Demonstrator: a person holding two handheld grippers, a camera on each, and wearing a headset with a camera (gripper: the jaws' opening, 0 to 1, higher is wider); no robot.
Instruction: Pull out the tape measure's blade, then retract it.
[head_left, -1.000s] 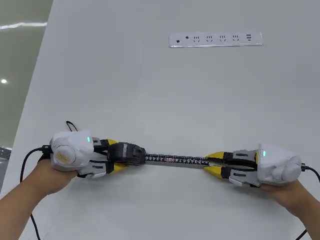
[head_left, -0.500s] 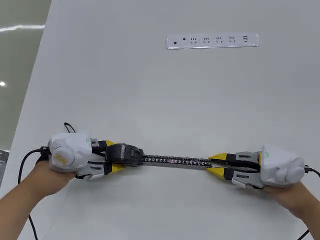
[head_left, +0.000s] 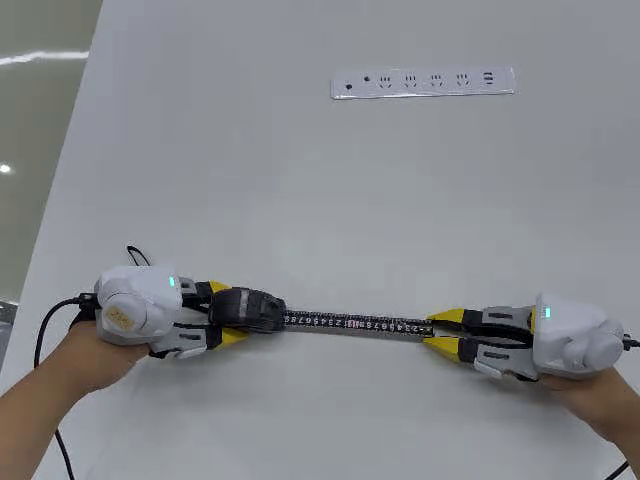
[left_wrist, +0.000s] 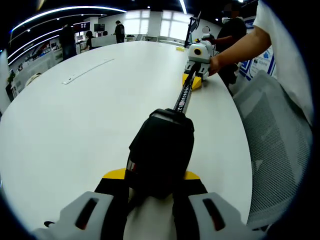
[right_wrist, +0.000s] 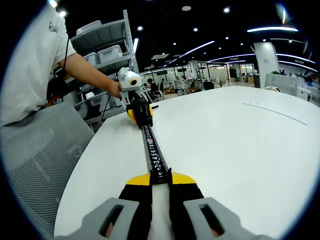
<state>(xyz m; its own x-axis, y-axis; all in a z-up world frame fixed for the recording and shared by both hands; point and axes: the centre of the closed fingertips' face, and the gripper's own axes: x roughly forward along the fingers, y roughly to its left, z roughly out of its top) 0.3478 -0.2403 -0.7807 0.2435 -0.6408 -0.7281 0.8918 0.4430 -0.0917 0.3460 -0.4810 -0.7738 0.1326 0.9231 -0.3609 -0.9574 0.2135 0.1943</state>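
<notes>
The tape measure (head_left: 255, 308) is clamped by its black case between the jaws of the left gripper (head_left: 232, 311), its mouth facing away from that gripper toward the other one. From the mouth the blade (head_left: 355, 323) is drawn out straight, low over the white table (head_left: 300, 180); whether it rests on the surface cannot be told. Its far end is pinched in the closed jaws of the right gripper (head_left: 448, 332), right at their yellow tips.

The pull-out is judged well along and the retraction not yet begun. Only a thin hold is had on the blade end. Were it let slip or released at once, the sprung blade would likely be whipped back and the case jerked in the left jaws. Were the grippers taken out of line, the blade could be twisted or kinked.

Well beyond both grippers, a power strip (head_left: 422, 82) is seen lying clear of the work.
</notes>
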